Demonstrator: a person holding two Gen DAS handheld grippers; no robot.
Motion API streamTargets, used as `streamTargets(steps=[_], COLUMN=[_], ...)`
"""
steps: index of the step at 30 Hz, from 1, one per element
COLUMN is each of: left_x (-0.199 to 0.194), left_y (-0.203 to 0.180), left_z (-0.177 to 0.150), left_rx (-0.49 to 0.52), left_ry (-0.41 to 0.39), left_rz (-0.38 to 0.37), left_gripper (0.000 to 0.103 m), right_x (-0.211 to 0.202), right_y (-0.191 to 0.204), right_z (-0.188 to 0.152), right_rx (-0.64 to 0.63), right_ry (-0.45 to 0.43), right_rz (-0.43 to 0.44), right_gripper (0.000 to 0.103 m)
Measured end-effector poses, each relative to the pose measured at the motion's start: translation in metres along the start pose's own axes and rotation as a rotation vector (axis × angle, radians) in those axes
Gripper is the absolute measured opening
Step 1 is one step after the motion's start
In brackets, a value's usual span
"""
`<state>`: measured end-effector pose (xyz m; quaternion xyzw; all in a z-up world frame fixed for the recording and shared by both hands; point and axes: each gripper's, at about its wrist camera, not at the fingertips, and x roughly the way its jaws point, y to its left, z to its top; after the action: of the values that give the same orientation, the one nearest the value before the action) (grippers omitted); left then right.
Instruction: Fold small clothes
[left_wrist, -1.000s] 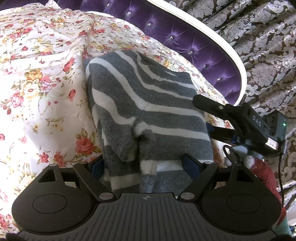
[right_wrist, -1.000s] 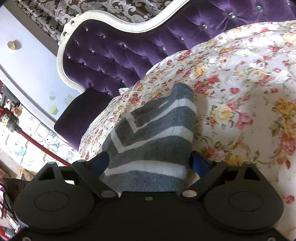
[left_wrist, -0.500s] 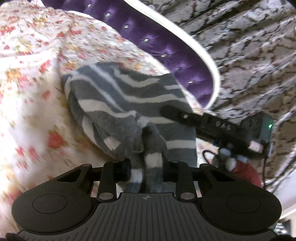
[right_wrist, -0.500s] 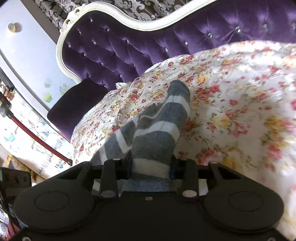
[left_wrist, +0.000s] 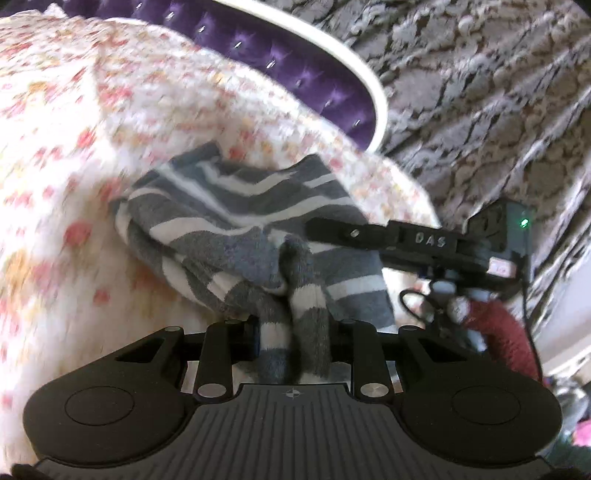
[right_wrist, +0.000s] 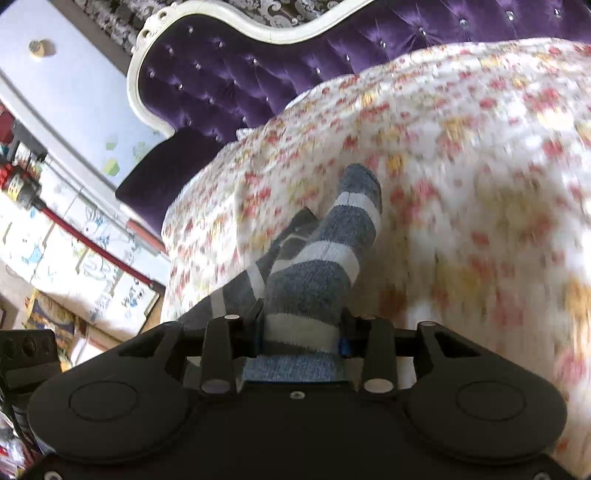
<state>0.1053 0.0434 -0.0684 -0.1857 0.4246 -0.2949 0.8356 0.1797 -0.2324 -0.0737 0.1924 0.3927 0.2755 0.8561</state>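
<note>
A grey garment with white stripes (left_wrist: 240, 221) lies bunched on the flowered bedspread (left_wrist: 74, 147). One edge is gathered into a thick fold, and my left gripper (left_wrist: 291, 328) is shut on that fold. In the right wrist view another edge of the garment (right_wrist: 325, 266) rises off the bed as a narrow strip. My right gripper (right_wrist: 301, 325) holds that strip between its pads, and its jaws are opening slightly. The right gripper's black housing (left_wrist: 424, 240) shows at the right of the left wrist view, over the cloth.
The purple tufted headboard (right_wrist: 240, 74) with a white frame borders the far side of the bed (right_wrist: 480, 184). A red sleeve (left_wrist: 498, 325) shows behind the right gripper. Patterned wallpaper (left_wrist: 480, 92) lies beyond. Both views are motion-blurred.
Both grippers went from wide open around the flat garment to shut on its edges. They have since pulled back, lifting and bunching the cloth.
</note>
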Motion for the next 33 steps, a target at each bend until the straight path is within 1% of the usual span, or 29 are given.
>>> streamTargets(steps=[2, 4, 6, 8, 9, 11, 12, 16, 17, 19, 21, 25, 26, 28, 30, 32, 33], left_x=[0.001, 0.0, -0.003, -0.007, -0.008, -0.011, -0.014, -0.035, -0.04, -0.043, -0.039, -0.018, -0.015, -0.004, 0.005, 0.013, 0.017], left_y=[0.003, 0.009, 0.017, 0.022, 0.02, 0.014, 0.008, -0.021, -0.029, -0.045, -0.057, -0.067, -0.066, -0.062, -0.05, -0.033, -0.025], left_z=[-0.015, -0.027, -0.035, -0.039, -0.041, -0.043, -0.045, -0.05, -0.054, -0.05, -0.045, -0.032, -0.034, -0.032, -0.033, -0.034, -0.034], left_rx=[0.014, 0.024, 0.002, -0.013, -0.011, 0.02, 0.043, 0.158, 0.185, 0.236, 0.263, 0.274, 0.273, 0.266, 0.241, 0.19, 0.161], left_ry=[0.007, -0.008, -0.029, -0.061, -0.073, -0.099, -0.123, -0.248, -0.272, -0.32, -0.35, -0.369, -0.375, -0.376, -0.35, -0.281, -0.254], left_rz=[0.072, 0.154, 0.183, 0.188, 0.205, 0.256, 0.279, 0.354, 0.361, 0.365, 0.355, 0.328, 0.328, 0.361, 0.397, 0.445, 0.456], left_gripper=[0.027, 0.028, 0.035, 0.035, 0.038, 0.041, 0.04, 0.04, 0.041, 0.045, 0.053, 0.055, 0.055, 0.055, 0.054, 0.054, 0.055], right_x=[-0.002, -0.003, -0.008, -0.014, -0.016, -0.02, -0.023, -0.045, -0.051, -0.06, -0.065, -0.066, -0.066, -0.066, -0.066, -0.064, -0.063], right_y=[-0.004, -0.009, -0.011, -0.009, -0.008, -0.004, -0.002, 0.011, 0.014, 0.02, 0.027, 0.034, 0.034, 0.035, 0.036, 0.038, 0.039], right_z=[-0.015, -0.027, -0.035, -0.04, -0.042, -0.043, -0.045, -0.055, -0.057, -0.06, -0.064, -0.071, -0.072, -0.076, -0.078, -0.079, -0.08], right_rx=[0.007, 0.009, 0.01, 0.001, -0.007, -0.028, -0.04, -0.098, -0.115, -0.15, -0.18, -0.216, -0.221, -0.224, -0.229, -0.242, -0.251], right_ry=[-0.01, -0.042, -0.096, -0.145, -0.169, -0.194, -0.214, -0.304, -0.325, -0.358, -0.375, -0.377, -0.374, -0.369, -0.361, -0.353, -0.351], right_rz=[-0.03, -0.074, -0.121, -0.149, -0.169, -0.198, -0.211, -0.236, -0.241, -0.25, -0.259, -0.265, -0.267, -0.267, -0.262, -0.263, -0.264], right_gripper=[0.052, 0.056, 0.057, 0.06, 0.06, 0.06, 0.06, 0.06, 0.06, 0.06, 0.06, 0.06, 0.06, 0.059, 0.051, 0.05, 0.05])
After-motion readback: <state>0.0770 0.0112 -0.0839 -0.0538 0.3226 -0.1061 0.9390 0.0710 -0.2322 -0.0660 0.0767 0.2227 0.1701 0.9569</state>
